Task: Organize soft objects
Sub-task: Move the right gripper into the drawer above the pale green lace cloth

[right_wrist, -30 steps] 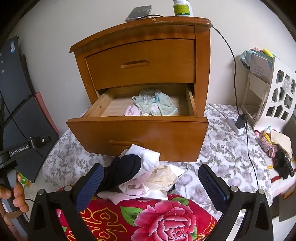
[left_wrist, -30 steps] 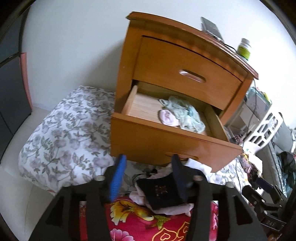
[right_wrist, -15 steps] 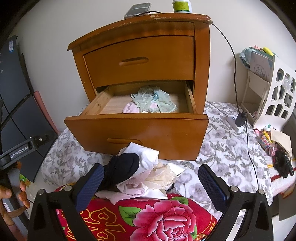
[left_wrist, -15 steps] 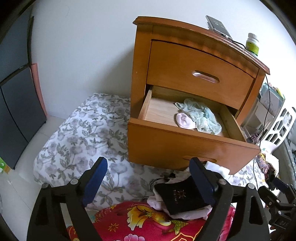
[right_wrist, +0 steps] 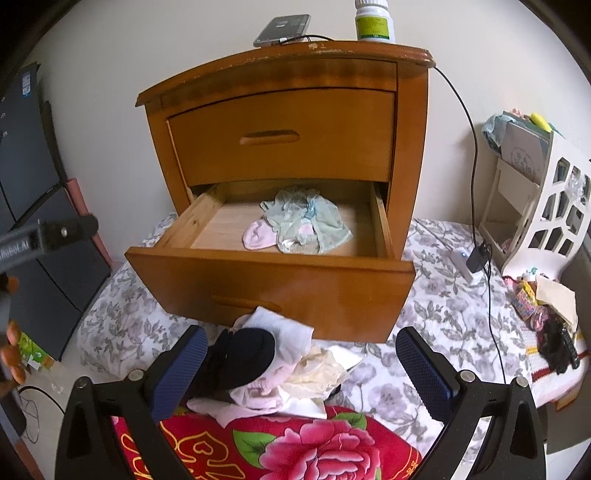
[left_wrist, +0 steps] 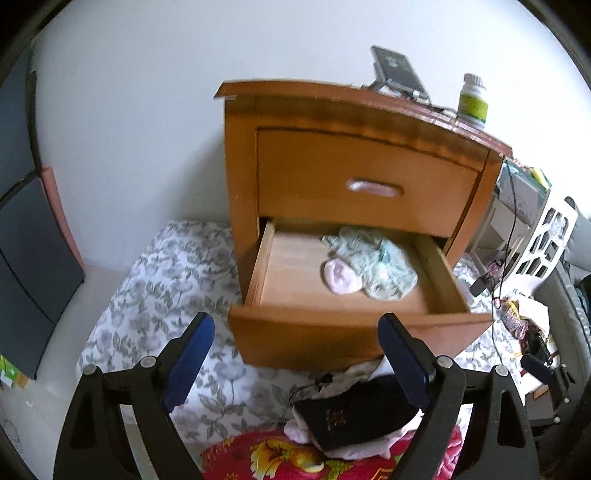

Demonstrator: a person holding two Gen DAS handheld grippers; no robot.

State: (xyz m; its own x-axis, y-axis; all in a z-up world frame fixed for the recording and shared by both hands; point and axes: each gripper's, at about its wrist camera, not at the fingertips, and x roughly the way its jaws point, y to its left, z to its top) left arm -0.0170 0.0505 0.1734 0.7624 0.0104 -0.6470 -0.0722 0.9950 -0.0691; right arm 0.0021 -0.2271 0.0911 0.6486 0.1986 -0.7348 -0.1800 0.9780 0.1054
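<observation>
With two garments already in the open lower drawer (right_wrist: 273, 236), both the left gripper (left_wrist: 295, 354) and right gripper (right_wrist: 299, 365) stand wide-jawed and empty over the bed's clothing pile (right_wrist: 273, 365), so the next move is probably a fresh pick.

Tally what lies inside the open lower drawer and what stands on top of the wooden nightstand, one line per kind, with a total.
Pale green lacy garment in the open lower drawer: 1
Small pink sock in that drawer: 1
Grey phone on the wooden nightstand: 1
White bottle with green label on top: 1
Total: 4
</observation>
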